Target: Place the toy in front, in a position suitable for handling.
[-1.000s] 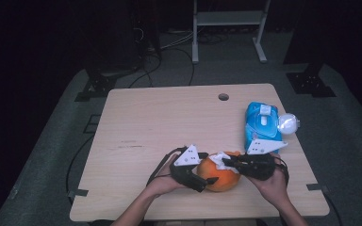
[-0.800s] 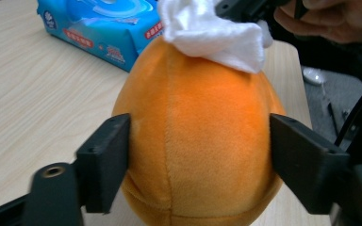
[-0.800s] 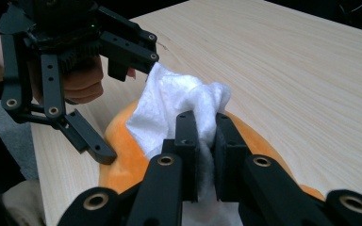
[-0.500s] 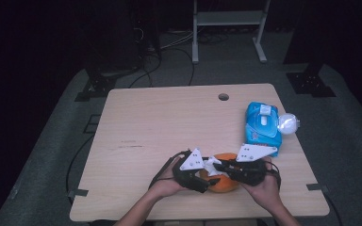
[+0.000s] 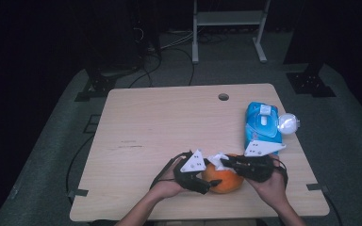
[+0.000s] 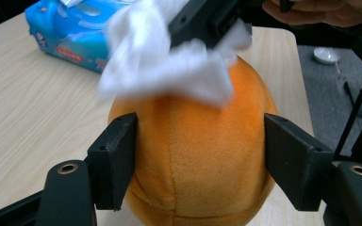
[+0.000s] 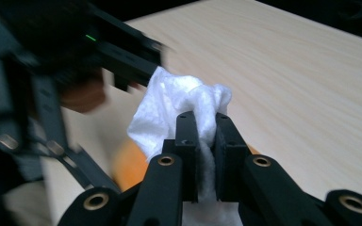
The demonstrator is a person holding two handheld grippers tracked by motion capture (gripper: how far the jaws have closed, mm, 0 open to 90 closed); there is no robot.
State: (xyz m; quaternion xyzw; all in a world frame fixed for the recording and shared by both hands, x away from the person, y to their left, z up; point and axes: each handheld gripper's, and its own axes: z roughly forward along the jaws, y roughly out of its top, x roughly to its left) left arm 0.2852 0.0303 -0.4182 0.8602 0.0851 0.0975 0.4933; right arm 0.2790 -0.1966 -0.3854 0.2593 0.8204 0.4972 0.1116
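An orange plush ball point(image 5: 224, 180) sits near the table's front edge. My left gripper point(image 6: 202, 141) has it between its jaws, which have just been closing, and both pads press on its sides point(image 6: 193, 160). A crumpled white wipe point(image 6: 165, 66) lies on top of the ball. My right gripper point(image 7: 206, 122) is shut on that wipe point(image 7: 169, 103), pinching it between its pads just above the orange ball point(image 7: 129, 165). In the high view, the left gripper point(image 5: 207, 184) comes in from the left and the right gripper point(image 5: 224, 163) from the right.
A blue pack of wipes point(image 5: 262, 127) lies at the table's right side, with a small white round thing point(image 5: 288, 124) beside it at the edge. A cable hole point(image 5: 223, 97) sits near the far edge. The wooden table point(image 5: 160, 127) has bare room to the left.
My left gripper's jaws have closed in on the sides of the orange ball. The right gripper keeps the wipe pinched on top of it, and both hands have hardly shifted.
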